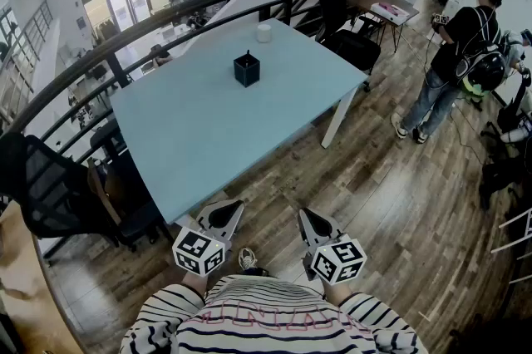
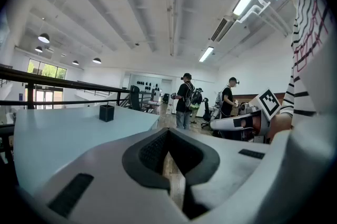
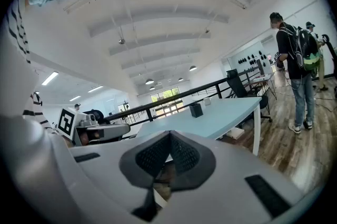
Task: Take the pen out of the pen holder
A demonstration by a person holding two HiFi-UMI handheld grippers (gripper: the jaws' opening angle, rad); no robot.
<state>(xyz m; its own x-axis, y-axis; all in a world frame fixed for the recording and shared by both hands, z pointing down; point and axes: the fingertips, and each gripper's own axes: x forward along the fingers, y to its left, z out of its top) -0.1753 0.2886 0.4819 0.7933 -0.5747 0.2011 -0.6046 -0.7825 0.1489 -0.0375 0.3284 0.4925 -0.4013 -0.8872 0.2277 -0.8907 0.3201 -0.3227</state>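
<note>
- Left gripper [image 1: 235, 206]: fingers [image 2: 151, 152] clenched, pads meet, nothing between them.
- Right gripper [image 1: 307, 215]: fingers [image 3: 152, 157] clenched too, nothing held.
- Both grippers sit low in the head view, side by side but apart, just in front of the person's striped shirt [image 1: 266, 327]. Each marker cube faces the camera.
- Both point towards the tabletop [image 1: 191, 136], slightly nose-down. They hang over the wood floor [image 1: 391, 203], just off the tabletop's near edge, touching nothing.
- Pen holder [image 1: 246, 70]: a black square cup standing upright on the far half of the light-blue tabletop, well apart from both grippers.
- A small dark tip [image 1: 247, 54] sticks up above the holder's rim. It's too small to tell whether that's the pen.
- Both gripper views show the holder as a small black block far out on the tabletop, past the closed fingers.
- A white cup [image 1: 263, 32] stands beyond the holder, near the far edge and apart from it.
- The rest of the tabletop surface is bare.
- A black railing [image 1: 125, 41] curves round the tabletop's far and left sides.
- A black office chair [image 1: 50, 194] stands at the left, close to the tabletop's near-left corner.
- A 2nd person with a backpack [image 1: 453, 53] stands on the floor at the far right, well apart from the tabletop.
</note>
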